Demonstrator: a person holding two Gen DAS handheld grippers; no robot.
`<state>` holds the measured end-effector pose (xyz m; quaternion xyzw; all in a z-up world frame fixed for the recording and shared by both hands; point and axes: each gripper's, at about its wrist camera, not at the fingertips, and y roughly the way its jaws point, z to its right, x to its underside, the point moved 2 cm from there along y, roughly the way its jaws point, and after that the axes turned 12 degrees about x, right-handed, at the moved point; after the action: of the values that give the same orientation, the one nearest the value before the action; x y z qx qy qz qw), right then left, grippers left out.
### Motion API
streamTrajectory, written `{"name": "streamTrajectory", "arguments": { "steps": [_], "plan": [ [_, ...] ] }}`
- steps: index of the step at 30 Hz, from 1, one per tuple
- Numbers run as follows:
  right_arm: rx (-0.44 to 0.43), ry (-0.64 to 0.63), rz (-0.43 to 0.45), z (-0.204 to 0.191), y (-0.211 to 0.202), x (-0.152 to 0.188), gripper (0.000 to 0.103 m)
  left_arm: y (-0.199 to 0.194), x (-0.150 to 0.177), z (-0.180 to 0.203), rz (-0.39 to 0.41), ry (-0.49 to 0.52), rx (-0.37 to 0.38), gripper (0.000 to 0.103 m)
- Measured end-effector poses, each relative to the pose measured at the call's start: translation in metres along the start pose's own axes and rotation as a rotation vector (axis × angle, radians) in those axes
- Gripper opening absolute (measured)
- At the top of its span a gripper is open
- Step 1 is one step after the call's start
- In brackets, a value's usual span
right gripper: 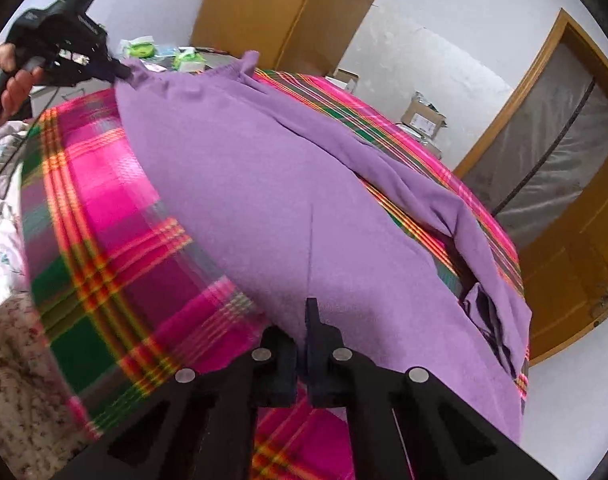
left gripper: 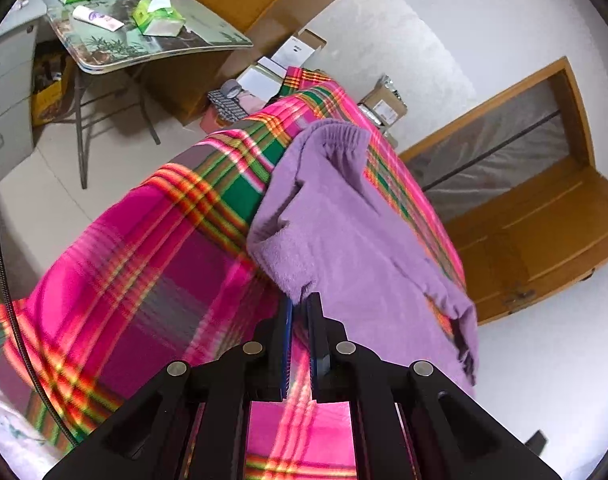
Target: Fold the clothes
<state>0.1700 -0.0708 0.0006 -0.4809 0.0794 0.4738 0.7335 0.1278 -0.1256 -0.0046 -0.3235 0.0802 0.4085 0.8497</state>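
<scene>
The purple garment (right gripper: 272, 184) lies spread on the plaid-covered bed (right gripper: 104, 208). Both tools, left (left gripper: 300, 304) and right (right gripper: 305, 320), are clamped on its edges. Next, probably lifting both edges together for the first fold.

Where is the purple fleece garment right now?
The purple fleece garment lies spread on the pink plaid blanket, right of centre in both wrist views, each gripper pinching an edge.
</scene>
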Motion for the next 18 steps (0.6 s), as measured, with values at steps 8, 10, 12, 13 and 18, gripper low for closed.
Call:
{"name": "streamTrajectory", "arguments": {
  "steps": [8, 10, 12, 13, 18],
  "plan": [
    [-0.030, -0.016, -0.028, -0.016, -0.004, 0.012, 0.003, -0.010, 0.010, -0.014, -0.009, -0.002, -0.023, 0.006],
    [-0.029, -0.021, -0.034, -0.017, -0.002, 0.013, 0.003, -0.007, 0.012, -0.013, -0.026, -0.006, -0.022, 0.006],
    [-0.029, -0.022, -0.036, -0.019, -0.002, 0.014, 0.003, -0.001, 0.013, -0.013, -0.044, -0.009, -0.029, 0.008],
    [-0.029, -0.021, -0.037, -0.019, -0.002, 0.014, 0.003, 0.003, 0.013, -0.014, -0.049, -0.015, -0.030, 0.013],
    [-0.033, -0.018, -0.040, -0.019, 0.000, 0.014, 0.003, 0.015, 0.010, -0.017, -0.058, -0.043, -0.002, 0.050]
  ]
}}
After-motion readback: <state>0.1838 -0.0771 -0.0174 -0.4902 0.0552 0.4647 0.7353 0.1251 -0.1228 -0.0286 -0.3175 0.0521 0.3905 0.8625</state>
